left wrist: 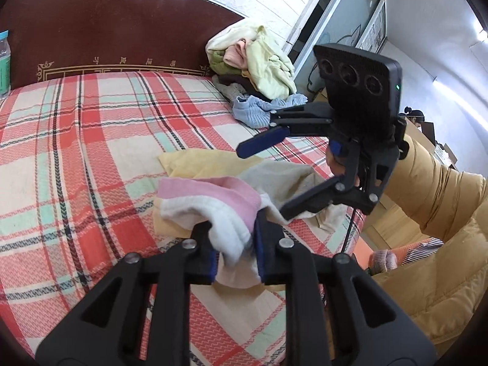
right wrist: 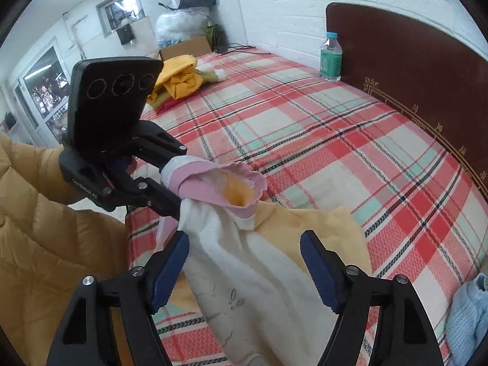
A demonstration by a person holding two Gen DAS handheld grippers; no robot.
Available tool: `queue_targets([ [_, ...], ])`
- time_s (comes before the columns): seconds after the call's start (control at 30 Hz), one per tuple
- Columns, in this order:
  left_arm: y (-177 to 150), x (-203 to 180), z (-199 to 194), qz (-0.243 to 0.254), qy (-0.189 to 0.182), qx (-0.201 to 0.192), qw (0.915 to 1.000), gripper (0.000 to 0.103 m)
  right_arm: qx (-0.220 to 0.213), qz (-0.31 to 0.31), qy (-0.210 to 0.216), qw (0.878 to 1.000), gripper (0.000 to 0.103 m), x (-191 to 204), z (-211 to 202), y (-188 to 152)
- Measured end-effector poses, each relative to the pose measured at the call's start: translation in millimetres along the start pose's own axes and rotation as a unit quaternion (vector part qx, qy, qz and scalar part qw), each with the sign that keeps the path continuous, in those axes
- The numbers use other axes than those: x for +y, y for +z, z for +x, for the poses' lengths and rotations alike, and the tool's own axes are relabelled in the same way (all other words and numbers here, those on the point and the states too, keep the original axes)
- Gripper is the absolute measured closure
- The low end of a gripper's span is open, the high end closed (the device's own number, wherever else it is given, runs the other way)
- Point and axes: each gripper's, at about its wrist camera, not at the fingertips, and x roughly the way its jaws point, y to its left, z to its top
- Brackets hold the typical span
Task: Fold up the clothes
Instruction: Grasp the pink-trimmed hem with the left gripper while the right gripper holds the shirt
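A small white garment with a pink collar [left wrist: 227,210] and yellow lining lies partly on the plaid bed cover [left wrist: 91,140]. My left gripper [left wrist: 235,253] is shut on its bunched white and pink end and lifts it off the bed; it shows in the right wrist view [right wrist: 170,189] gripping the collar [right wrist: 213,186]. My right gripper [right wrist: 244,268] is open, its blue pads on either side of the white cloth [right wrist: 244,274] without pinching it. In the left wrist view it [left wrist: 274,177] hovers over the garment's far part.
A pile of unfolded clothes [left wrist: 256,67] lies at the bed's far right by the dark headboard [left wrist: 106,30], with a light blue knit [left wrist: 259,108] in front. Yellow clothes [right wrist: 180,80] lie at the far side. A water bottle [right wrist: 330,56] stands by the headboard.
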Motion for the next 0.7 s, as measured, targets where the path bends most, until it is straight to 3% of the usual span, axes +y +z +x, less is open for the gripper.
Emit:
queue_targets([
  [0.07, 2, 0, -1, 0.001, 0.0, -0.002, 1.0, 0.082, 0.011, -0.002, 0.004, 1.0, 0.026, 8, 3, -2],
  [0.2, 7, 0, -2, 0.004, 0.0, -0.005, 1.0, 0.082, 0.037, -0.022, -0.033, 0.999, 0.032, 25, 15, -2],
  [0.33, 11, -1, -3, 0.006, 0.0, -0.008, 0.9999, 0.081, 0.053, -0.003, -0.075, 0.996, 0.091, 24, 31, -2],
  [0.4, 13, -1, -3, 0.008, 0.0, -0.01, 0.9999, 0.061, 0.039, 0.028, -0.085, 0.995, 0.093, 18, 26, -1],
  [0.43, 13, 0, -5, 0.003, -0.002, -0.014, 0.9999, 0.037, 0.028, 0.048, -0.084, 0.995, 0.094, 13, 20, 0],
  [0.47, 7, 4, -13, -0.018, -0.011, -0.03, 0.9993, 0.022, 0.011, 0.07, -0.078, 0.994, 0.094, 9, 12, 0],
  [0.53, -6, 7, -22, -0.042, -0.027, -0.049, 0.9975, 0.018, -0.022, 0.109, -0.07, 0.991, 0.094, 4, -5, -1],
  [0.7, -31, -21, -10, -0.004, -0.006, -0.034, 0.9994, 0.018, -0.076, 0.199, -0.061, 0.975, 0.095, -8, -28, -3],
])
